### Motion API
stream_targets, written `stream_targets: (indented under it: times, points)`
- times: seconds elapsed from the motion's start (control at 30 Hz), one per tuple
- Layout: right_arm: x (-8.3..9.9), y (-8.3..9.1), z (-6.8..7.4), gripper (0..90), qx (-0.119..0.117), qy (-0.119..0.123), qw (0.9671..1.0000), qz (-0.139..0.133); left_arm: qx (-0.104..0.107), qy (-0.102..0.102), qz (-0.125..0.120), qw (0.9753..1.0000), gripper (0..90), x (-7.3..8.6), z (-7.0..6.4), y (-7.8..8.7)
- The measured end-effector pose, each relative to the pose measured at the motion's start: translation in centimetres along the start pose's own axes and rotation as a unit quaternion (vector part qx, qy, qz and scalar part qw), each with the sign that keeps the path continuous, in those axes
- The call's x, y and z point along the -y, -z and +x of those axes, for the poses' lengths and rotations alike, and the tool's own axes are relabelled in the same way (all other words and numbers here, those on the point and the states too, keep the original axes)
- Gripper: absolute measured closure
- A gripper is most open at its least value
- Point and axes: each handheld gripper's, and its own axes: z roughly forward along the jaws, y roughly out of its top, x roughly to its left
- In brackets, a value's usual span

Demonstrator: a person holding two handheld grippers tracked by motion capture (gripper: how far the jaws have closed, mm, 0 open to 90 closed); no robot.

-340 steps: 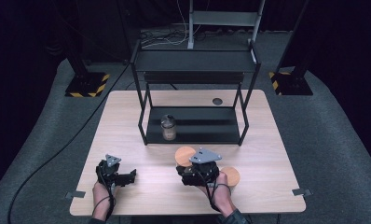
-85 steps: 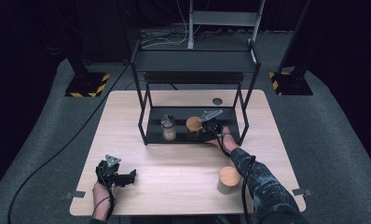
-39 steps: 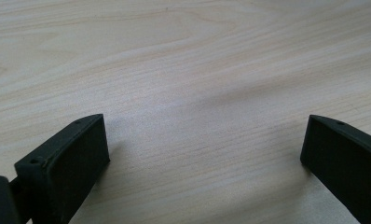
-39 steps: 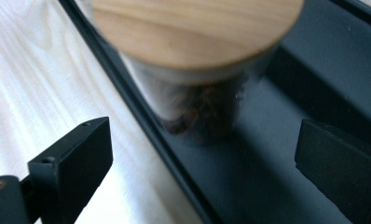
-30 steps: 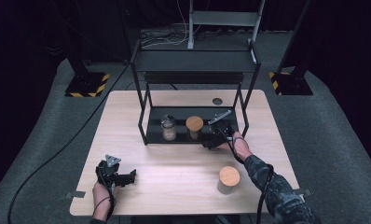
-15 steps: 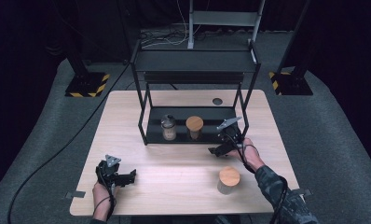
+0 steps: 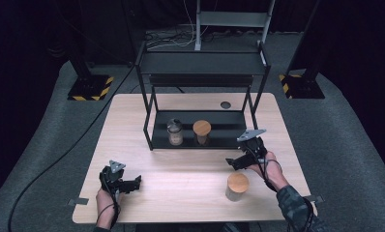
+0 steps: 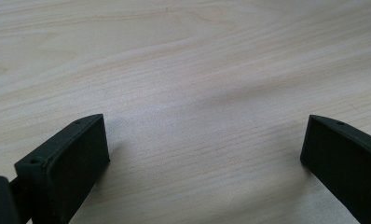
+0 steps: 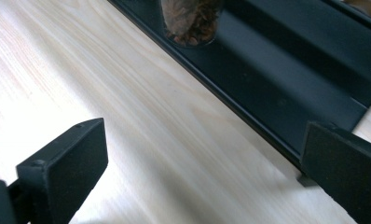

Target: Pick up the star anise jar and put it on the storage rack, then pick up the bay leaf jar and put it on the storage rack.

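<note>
Standing by the table, I see the right gripper (image 7: 235,163) hanging just in front of the black rack (image 7: 200,55), off its right front post, jaws spread wide with nothing between them. On the rack's bottom shelf a cork-lidded jar (image 7: 201,132) sits beside a smaller glass jar (image 7: 174,132); a second cork-lidded jar (image 7: 237,186) stands on the wooden table (image 7: 181,179), well in front of the rack and near that right hand. The left gripper (image 7: 127,183) rests far out from the rack's left front corner, also wide open and empty.

My worry is the table jar. It looks tall with a smooth wall, so a high or off-centre pinch could tip it or let it slip. Carried in, it could knock the rack's front lip (image 9: 230,100) or the jars already standing there.
</note>
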Motion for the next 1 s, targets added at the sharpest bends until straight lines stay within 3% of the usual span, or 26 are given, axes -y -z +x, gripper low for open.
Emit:
stream_targets:
  times: [0.47, 1.0]
  points:
    - [4.9, 5.2, 0.8, 0.0, 0.058, -0.03, 0.9975, -0.029, 0.0, 0.0, 0.0, 1.0, 0.4, 0.0, 0.0, 0.0]
    - [10.2, 6.2, 3.8, 0.0, 0.099, -0.069, 0.9915, -0.05, 0.001, -0.001, 0.0, 1.0, 0.4, -0.1, -0.1, -0.1]
